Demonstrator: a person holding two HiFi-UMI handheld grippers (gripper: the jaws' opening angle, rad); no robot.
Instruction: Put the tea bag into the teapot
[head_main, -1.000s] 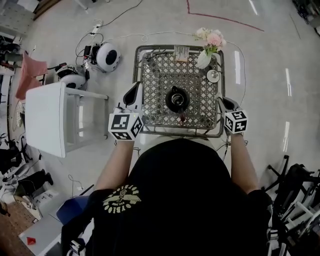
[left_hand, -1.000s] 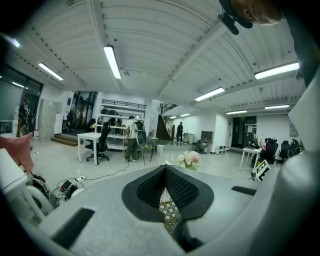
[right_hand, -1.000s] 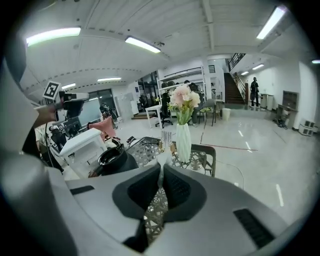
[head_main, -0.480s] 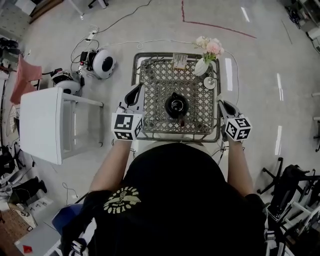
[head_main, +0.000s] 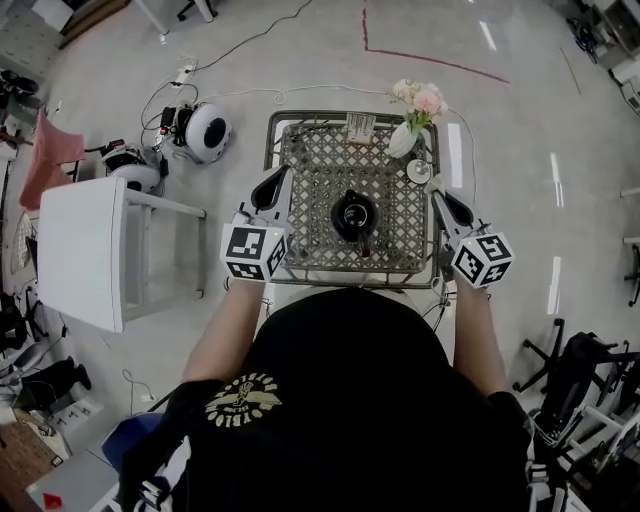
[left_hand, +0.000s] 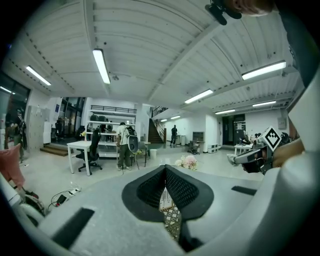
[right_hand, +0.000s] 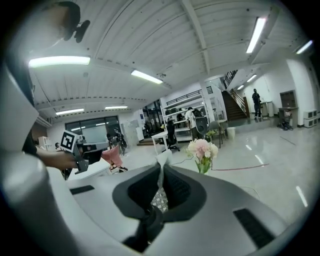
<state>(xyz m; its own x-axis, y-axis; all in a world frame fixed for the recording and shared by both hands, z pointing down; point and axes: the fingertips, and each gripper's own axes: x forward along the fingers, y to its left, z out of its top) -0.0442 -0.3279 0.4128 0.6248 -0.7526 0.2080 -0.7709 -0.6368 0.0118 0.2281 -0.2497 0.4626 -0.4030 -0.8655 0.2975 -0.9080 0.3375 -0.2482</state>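
A black teapot stands at the middle of the lattice-topped table, its top facing up. My right gripper hovers over the table's right edge, to the right of the pot. In the right gripper view its jaws are shut on a thin white piece, seemingly the tea bag, which sticks up past the tips. My left gripper hangs at the table's left edge. Its jaws are shut with nothing between them.
A vase of pink flowers stands at the far right corner, with a small round disc in front of it. A flat packet lies at the far edge. A white side table and floor cables are to the left.
My right gripper has risen and moved forward along the table's right edge, still shut on the white piece. The left gripper has stayed in place.
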